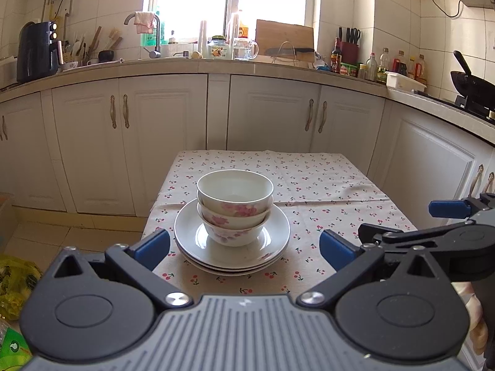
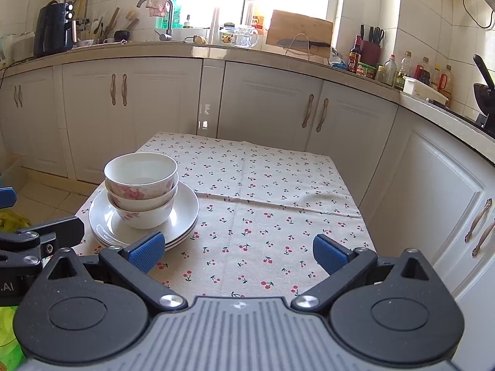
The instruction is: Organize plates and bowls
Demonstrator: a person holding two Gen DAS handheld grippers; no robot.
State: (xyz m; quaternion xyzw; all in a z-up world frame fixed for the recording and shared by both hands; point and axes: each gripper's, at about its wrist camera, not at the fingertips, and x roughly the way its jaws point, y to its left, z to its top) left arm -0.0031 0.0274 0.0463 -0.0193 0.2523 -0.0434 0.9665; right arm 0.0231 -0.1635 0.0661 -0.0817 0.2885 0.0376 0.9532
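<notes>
I held both tools, left (image 1: 244,249) and right (image 2: 238,252), spread empty near the stacked floral bowls (image 1: 235,207) on plates (image 1: 232,247).

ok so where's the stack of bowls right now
The three nested bowls sit on the stacked white plates on the cherry-print tablecloth, centred ahead of the left gripper and toward the table's left side in the right wrist view.

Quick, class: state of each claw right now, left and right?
Left claw: open, holding nothing, aimed at the stacked bowls on the plates.
Right claw: open, holding nothing, over the tablecloth.
</notes>
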